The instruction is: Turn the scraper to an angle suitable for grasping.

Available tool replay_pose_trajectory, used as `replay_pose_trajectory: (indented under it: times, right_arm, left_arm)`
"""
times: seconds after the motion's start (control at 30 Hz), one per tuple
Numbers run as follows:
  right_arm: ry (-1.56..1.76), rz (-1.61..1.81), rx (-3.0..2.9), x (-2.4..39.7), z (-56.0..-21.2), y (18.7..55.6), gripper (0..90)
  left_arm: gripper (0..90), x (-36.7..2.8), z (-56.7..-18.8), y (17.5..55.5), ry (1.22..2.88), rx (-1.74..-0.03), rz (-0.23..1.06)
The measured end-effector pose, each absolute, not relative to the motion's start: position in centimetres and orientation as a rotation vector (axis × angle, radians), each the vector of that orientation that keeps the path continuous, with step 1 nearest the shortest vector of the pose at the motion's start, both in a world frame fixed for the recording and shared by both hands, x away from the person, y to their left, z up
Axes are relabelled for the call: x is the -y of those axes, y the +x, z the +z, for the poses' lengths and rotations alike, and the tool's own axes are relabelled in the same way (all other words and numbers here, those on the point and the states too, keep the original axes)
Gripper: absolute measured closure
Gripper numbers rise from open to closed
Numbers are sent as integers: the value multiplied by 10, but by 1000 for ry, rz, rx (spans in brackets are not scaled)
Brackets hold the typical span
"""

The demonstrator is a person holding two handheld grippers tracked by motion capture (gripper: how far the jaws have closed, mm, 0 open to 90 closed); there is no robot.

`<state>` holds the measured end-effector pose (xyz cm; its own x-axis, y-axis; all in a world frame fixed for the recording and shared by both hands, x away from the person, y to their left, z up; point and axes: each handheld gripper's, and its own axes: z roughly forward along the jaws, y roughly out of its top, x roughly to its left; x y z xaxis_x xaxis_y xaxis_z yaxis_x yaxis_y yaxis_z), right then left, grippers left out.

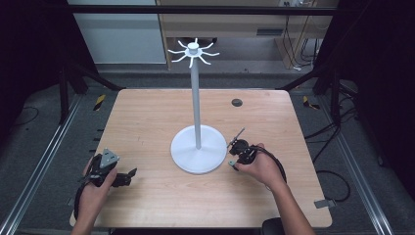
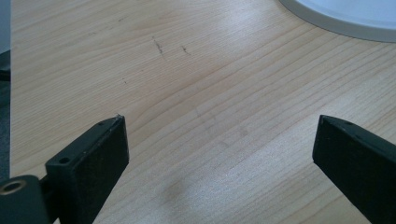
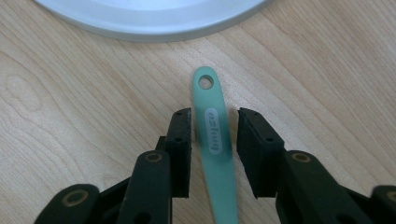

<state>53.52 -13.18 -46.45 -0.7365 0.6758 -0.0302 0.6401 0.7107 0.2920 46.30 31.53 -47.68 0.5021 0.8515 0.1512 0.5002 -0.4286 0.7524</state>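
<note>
Left tool [image 1: 128, 175]: spread wide over bare wood, nothing between the jaws; resting on the worktop [image 1: 147, 117] well to the near-left of the stand base [image 1: 198, 148]; base rim just visible at the far corner in the left gripper view.
Right tool [image 3: 215, 133]: jaws part-closed, one on each side of the handle with a sliver of gap on both sides; no firm pinch visible, so counted as not yet gripping; seen just near-right of the stand base in the high view [image 1: 236, 147].
Green handle [image 3: 215, 154]: slim, flat, mint-coloured, likely plastic or silicone; lying flat on the wood, hanging-hole end pointing at the stand base and stopping just short of its rim; working end hidden under the tool.
Handling, judged: light; probably smooth and a little slippery, possibly somewhat flexible; little risk of breakage; low profile makes lifting off the wood fiddly.
Hold, judged: across the narrow width, at the printed oval, leaving the hole [image 3: 205, 82] free for a hook.
Edges: base rim close ahead of the tip; worktop's right edge well off.
Room: open wood left and near of the base; pole [image 1: 196, 105] rising from the base centre; hook crown [image 1: 194, 51] high and farthest, clear air around it.
</note>
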Motion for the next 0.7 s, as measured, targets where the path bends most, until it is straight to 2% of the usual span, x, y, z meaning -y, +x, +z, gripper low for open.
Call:
replay_pose_trajectory:
  times: [0.47, 0.7]
  right_arm:
    - [1085, 374, -2777, 130, -466, 537, 742]
    - [1150, 627, -2674, 152, -441, 531, 744]
  left_arm:
    - [33, -315, -477, 463, 2097, -1104, 699]
    - [32, -315, -477, 463, 2097, -1108, 701]
